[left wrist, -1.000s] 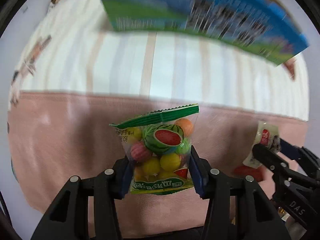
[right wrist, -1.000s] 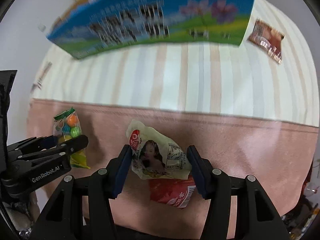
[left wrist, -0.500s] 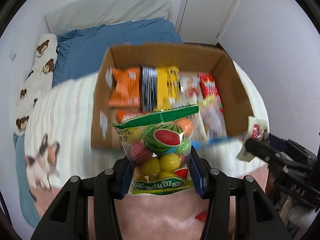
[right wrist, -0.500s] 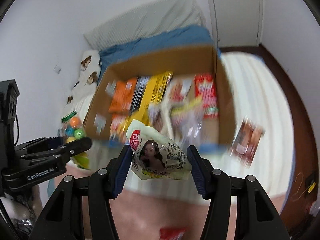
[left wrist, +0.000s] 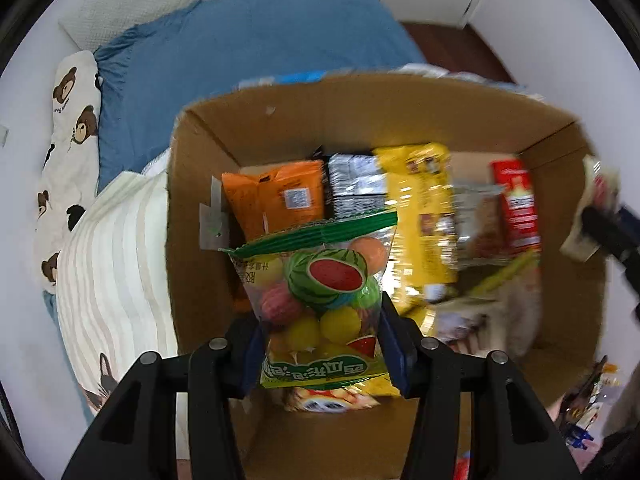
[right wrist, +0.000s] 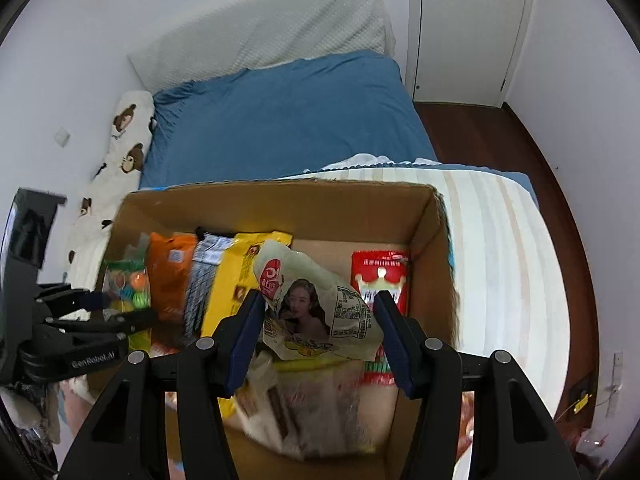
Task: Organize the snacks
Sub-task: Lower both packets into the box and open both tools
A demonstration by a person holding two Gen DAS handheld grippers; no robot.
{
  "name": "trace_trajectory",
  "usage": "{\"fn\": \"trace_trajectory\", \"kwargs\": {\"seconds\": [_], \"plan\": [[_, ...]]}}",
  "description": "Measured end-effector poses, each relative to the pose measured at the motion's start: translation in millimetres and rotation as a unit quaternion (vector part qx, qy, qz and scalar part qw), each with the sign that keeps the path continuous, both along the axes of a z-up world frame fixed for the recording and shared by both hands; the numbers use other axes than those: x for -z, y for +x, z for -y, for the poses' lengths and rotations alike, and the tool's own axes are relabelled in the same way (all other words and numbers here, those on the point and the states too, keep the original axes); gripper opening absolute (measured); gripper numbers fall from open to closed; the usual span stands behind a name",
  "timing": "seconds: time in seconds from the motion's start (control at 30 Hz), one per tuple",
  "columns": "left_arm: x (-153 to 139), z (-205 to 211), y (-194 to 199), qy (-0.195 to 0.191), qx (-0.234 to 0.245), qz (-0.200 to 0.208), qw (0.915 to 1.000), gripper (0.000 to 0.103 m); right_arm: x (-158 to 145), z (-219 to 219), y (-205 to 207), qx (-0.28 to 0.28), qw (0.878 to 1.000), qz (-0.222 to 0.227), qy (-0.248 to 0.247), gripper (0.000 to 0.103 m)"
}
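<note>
The left tongs (left wrist: 320,344) pinch a candy bag (left wrist: 320,292); the right tongs (right wrist: 316,332) pinch a pale snack bag (right wrist: 316,312). Both hang over the box (right wrist: 280,200) below; they look light, soft and crinkly; hold low by the sides.

The cardboard box (right wrist: 428,240) stands open on top, its floor crowded by upright packets, the orange packet (right wrist: 172,276) to the red packet (right wrist: 380,276), leaving bare cardboard only between the yellow packet (right wrist: 236,268) and the red one, beneath both loaded grippers.
</note>
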State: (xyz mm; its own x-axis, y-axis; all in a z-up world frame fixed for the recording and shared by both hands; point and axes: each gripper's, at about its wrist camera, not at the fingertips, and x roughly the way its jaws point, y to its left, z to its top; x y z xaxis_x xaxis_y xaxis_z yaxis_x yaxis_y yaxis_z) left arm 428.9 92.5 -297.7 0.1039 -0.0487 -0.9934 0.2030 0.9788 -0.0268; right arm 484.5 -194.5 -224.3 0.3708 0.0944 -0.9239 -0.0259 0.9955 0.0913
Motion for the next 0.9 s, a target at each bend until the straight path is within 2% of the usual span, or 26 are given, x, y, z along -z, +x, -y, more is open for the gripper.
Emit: {"fn": "trace_trajectory", "kwargs": {"seconds": [0.1,0.13,0.17,0.2,0.33,0.37,0.43,0.47,0.5,0.53,0.57,0.6,0.7,0.9], "plan": [[11.9,-3.4,2.6,-0.001,-0.005,-0.015,0.9999,0.047,19.8,1.6,16.8,0.002,1.000,-0.015,-0.002,0.059],[14.6,-3.3,3.0,-0.001,-0.005,-0.019,0.9998,0.047,25.4,1.9,20.8,0.003,1.000,-0.018,-0.003,0.056],[18.2,-3.0,2.7,0.000,-0.003,-0.022,0.9998,0.047,30.6,1.5,24.1,0.002,1.000,-0.021,-0.004,0.050],[21.3,-2.5,2.5,-0.001,-0.001,-0.025,0.9997,0.048,37.0,1.5,29.9,-0.001,1.000,-0.028,-0.004,0.035],[28.9,-4.1,8.9,-0.004,-0.009,-0.037,0.9993,0.049,55.8,3.2,38.4,0.011,0.999,-0.035,0.003,0.036],[30.8,-7.5,9.4,-0.013,-0.021,-0.042,0.9988,0.050,59.3,4.1,40.0,0.012,0.999,-0.039,0.009,0.038],[31.6,-13.5,12.3,-0.033,-0.033,-0.043,0.9980,0.062,62.5,5.9,40.0,0.020,0.999,-0.045,0.013,0.062],[30.7,-15.6,12.5,-0.041,-0.035,-0.040,0.9977,0.063,62.3,5.9,38.5,0.022,0.999,-0.046,0.016,0.066],[29.6,-17.8,11.5,-0.041,-0.037,-0.035,0.9978,0.069,62.3,5.0,37.5,0.022,0.999,-0.047,0.016,0.069],[27.5,-18.4,11.8,-0.038,-0.036,-0.029,0.9982,0.087,62.8,3.8,36.4,0.022,0.998,-0.048,0.015,0.069],[24.2,-18.4,11.0,-0.030,-0.034,-0.019,0.9988,0.095,61.5,3.5,34.2,0.022,0.998,-0.049,0.013,0.069],[21.4,-18.5,10.4,-0.026,-0.034,-0.012,0.9990,0.098,60.8,3.3,32.2,0.023,0.998,-0.050,0.010,0.073],[11.8,-20.0,8.5,-0.033,-0.038,-0.001,0.9987,0.098,57.5,2.3,25.1,0.024,0.998,-0.059,0.006,0.093],[-18.2,-8.1,-6.0,-0.018,-0.037,0.043,0.9982,0.098,45.8,-3.2,3.3,0.020,0.998,-0.055,-0.010,0.095]]}}
